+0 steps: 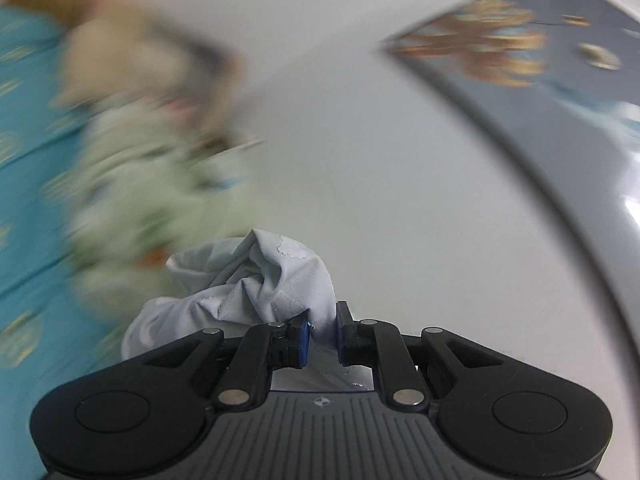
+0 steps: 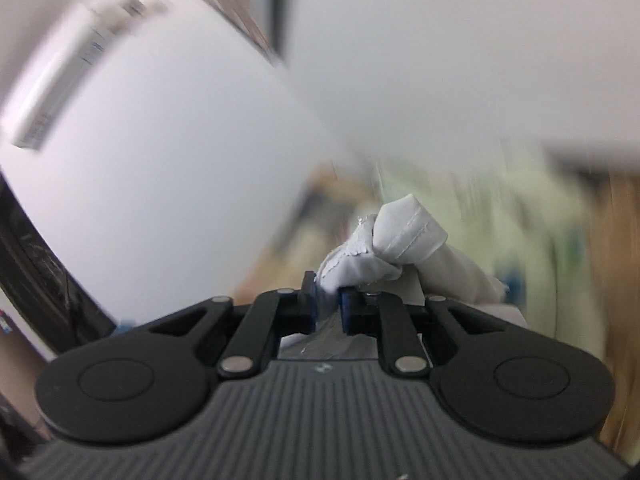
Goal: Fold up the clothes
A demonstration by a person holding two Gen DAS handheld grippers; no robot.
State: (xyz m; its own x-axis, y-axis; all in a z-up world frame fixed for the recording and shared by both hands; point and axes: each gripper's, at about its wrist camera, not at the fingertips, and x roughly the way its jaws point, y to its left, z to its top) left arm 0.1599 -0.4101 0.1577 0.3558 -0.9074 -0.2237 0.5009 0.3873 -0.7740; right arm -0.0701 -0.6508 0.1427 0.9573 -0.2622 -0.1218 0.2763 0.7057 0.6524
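A pale grey-white garment (image 1: 264, 280) is bunched in my left gripper (image 1: 322, 328), which is shut on it; the cloth bulges up and to the left of the blue pads. In the right wrist view my right gripper (image 2: 329, 300) is shut on another bunched part of the white garment (image 2: 400, 240), with a stitched hem folded over above the fingers and cloth trailing to the right. Both grippers are raised and point at white walls. The rest of the garment is hidden below the grippers.
A blurred pile of light green and beige clothes (image 1: 152, 168) lies on a turquoise patterned cover (image 1: 28, 128) at the left. A framed picture (image 1: 520, 52) hangs at upper right. A wall air conditioner (image 2: 80, 68) is at upper left. Everything around is motion-blurred.
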